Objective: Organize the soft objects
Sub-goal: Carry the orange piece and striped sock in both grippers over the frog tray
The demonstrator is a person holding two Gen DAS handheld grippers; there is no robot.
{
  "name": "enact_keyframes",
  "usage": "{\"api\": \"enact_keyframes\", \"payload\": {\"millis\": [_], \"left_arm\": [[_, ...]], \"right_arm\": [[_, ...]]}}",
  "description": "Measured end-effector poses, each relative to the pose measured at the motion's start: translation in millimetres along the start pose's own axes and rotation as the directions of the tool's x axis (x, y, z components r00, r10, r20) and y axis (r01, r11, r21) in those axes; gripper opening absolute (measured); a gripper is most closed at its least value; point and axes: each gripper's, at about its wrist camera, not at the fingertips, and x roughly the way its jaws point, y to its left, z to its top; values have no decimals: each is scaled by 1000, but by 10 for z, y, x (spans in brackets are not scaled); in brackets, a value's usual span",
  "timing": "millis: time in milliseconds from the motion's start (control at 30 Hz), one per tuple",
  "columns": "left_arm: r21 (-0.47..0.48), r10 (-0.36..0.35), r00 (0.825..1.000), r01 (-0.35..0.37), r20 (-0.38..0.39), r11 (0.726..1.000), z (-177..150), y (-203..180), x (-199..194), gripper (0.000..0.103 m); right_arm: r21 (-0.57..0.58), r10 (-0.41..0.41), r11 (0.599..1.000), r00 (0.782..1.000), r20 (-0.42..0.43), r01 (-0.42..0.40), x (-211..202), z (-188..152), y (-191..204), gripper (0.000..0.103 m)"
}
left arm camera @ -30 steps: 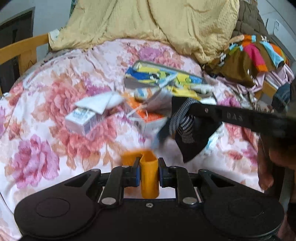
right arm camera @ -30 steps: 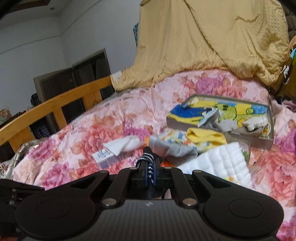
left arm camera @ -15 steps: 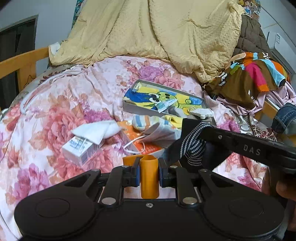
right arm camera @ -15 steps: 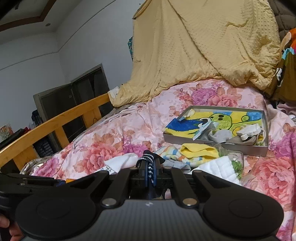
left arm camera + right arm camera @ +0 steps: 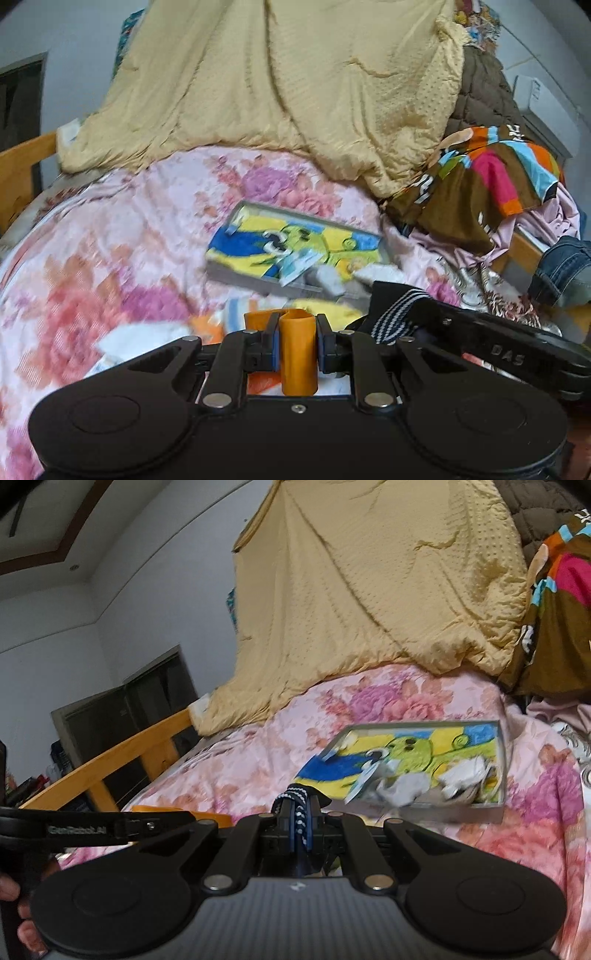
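My left gripper (image 5: 297, 334) is shut on an orange soft piece (image 5: 298, 354), held above the flowered bedspread (image 5: 110, 236). My right gripper (image 5: 298, 814) is shut on a dark sock with a black-and-white striped cuff (image 5: 297, 805); the sock also shows in the left wrist view (image 5: 397, 314), just right of my left gripper. A shallow grey box with a yellow, blue and green cartoon lining (image 5: 436, 753) lies ahead on the bed and holds grey and white socks (image 5: 406, 788). The box also shows in the left wrist view (image 5: 295, 247).
A yellow quilt (image 5: 295, 85) hangs at the back. Colourful clothes (image 5: 491, 177) and jeans (image 5: 565, 269) pile at the right. A wooden bed rail (image 5: 122, 760) runs along the left. Yellow and striped socks (image 5: 258, 310) and a white cloth (image 5: 140, 339) lie below the box.
Both grippers have risen and tilted up, still holding their items. The box sits lower in both views and the small carton has dropped out of sight.
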Motion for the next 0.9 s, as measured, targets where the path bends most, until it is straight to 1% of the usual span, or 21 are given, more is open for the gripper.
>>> {"api": "enact_keyframes", "payload": {"millis": [133, 200, 267, 367, 433, 500, 600, 700, 800, 900], "left_arm": [[34, -25, 1000, 24, 20, 999, 243, -126, 311, 19], [41, -38, 999, 37, 31, 998, 361, -190, 496, 19], [33, -43, 998, 42, 52, 999, 453, -235, 686, 19], [20, -52, 995, 50, 85, 999, 588, -314, 986, 19], [7, -61, 994, 61, 90, 998, 664, -377, 1203, 19], [12, -62, 994, 61, 94, 998, 707, -449, 1386, 19], [47, -60, 994, 56, 90, 997, 739, -590, 1650, 19], [67, -73, 994, 68, 80, 995, 731, -709, 1854, 19], [55, -90, 994, 87, 65, 995, 718, -775, 2044, 19], [42, -101, 994, 99, 48, 994, 701, -795, 2209, 19]], "right_arm": [[28, -19, 999, 999, 39, 18, 212, 181, -205, 6], [12, -29, 1000, 998, 57, 29, 326, 268, -297, 6], [-5, -42, 999, 996, 76, 42, 436, 331, -386, 6], [21, -54, 998, 994, 95, 52, 631, 425, -600, 6], [45, -71, 997, 992, 109, 67, 712, 460, -733, 6], [83, -81, 994, 989, 122, 71, 776, 475, -892, 6], [126, -107, 988, 985, 135, 90, 877, 491, -1126, 6], [174, -110, 981, 984, 143, 85, 977, 521, -1328, 6], [176, -127, 979, 981, 149, 100, 1054, 522, -1448, 7], [214, -129, 972, 983, 133, 98, 1107, 483, -1590, 7]]}}
